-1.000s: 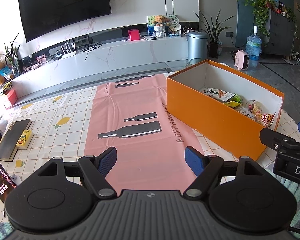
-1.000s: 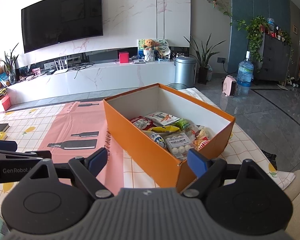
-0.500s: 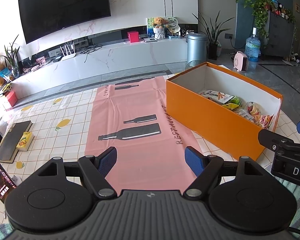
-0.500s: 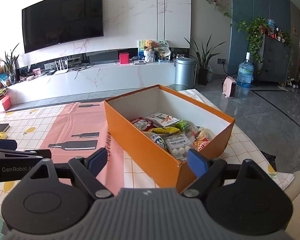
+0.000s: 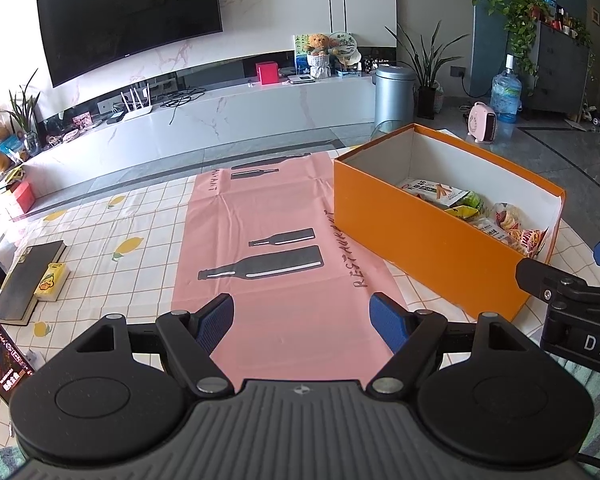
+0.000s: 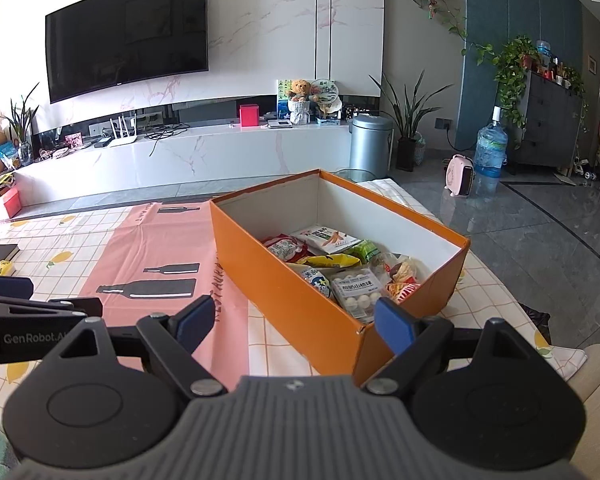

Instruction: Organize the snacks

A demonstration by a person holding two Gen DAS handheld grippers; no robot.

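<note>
An orange box [image 6: 296, 304] with a white inside stands on the table, and several snack packets [image 6: 356, 288] lie in its near half. In the left wrist view the same orange box [image 5: 416, 236] sits to the right, with snack packets [image 5: 440, 194] showing over its wall. My right gripper [image 6: 295, 320] hovers open just before the box's near corner, with nothing between its blue pads. Over the near end of the pink mat [image 5: 276, 240] my left gripper [image 5: 303, 320] is open and empty too. Each gripper shows at the edge of the other's view.
A checked tablecloth [image 5: 112, 232] with lemon prints covers the table. At the left lie a dark book [image 5: 28, 276] and a small yellow packet [image 5: 52, 280]. A phone screen [image 5: 0, 356] stands at the near left edge. Beyond the table are a white TV bench and a grey floor.
</note>
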